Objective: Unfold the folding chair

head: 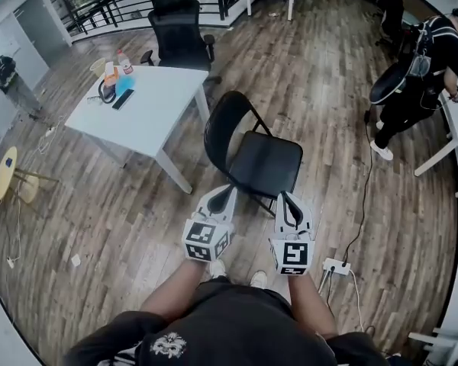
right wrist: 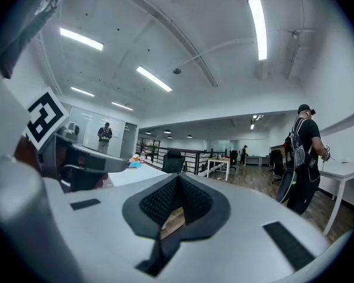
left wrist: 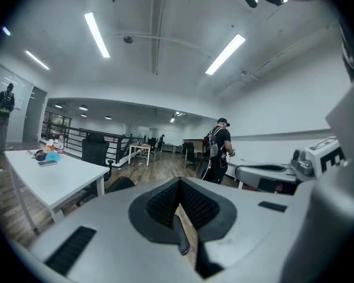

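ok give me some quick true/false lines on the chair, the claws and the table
1. The folding chair stands unfolded. True.
2. The left claw grips the chair's seat. False: it is shut on nothing.
3. The right claw is shut and empty. True.
4. The white table is bare. False: a bottle and other small things sit at its far corner.
5. A person stands at the right. True.

Bright ceiling strip lights point(left wrist: 97, 34), soft shadows, strong fisheye warping at edges.
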Demonstrator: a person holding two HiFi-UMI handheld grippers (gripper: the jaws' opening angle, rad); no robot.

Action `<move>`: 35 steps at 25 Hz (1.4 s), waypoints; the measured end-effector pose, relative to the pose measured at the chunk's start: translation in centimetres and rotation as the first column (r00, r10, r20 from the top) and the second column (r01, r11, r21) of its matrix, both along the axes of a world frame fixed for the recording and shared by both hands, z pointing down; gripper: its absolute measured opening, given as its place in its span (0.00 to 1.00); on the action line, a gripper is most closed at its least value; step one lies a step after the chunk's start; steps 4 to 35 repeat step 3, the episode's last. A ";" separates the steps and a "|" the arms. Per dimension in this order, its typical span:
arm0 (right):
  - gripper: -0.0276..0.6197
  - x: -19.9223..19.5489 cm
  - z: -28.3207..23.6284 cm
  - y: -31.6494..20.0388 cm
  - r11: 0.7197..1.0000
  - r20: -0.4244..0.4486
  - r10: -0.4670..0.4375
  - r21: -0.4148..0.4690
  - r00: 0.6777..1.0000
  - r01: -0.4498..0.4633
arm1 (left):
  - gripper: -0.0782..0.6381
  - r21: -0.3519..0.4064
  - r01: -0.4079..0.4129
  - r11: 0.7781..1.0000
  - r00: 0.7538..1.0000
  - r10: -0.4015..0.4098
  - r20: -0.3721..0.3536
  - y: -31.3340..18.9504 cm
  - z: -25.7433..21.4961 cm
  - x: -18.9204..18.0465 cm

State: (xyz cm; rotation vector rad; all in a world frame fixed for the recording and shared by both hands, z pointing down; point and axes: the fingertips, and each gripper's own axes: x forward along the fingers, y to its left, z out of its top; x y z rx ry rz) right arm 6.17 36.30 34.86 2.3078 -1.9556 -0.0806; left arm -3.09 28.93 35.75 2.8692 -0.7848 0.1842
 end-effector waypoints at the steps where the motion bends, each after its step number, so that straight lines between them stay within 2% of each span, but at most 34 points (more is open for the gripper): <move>1: 0.06 0.3 0.2 0.4 1.000 0.000 -0.001 0.003 1.000 0.001 | 0.12 -0.002 0.005 1.000 1.000 -0.005 -0.001 0.4 0.1 0.3; 35: 0.06 1.0 0.4 1.2 1.000 -0.002 -0.002 0.011 1.000 0.002 | 0.12 -0.005 0.009 1.000 1.000 -0.009 -0.005 1.2 0.2 1.0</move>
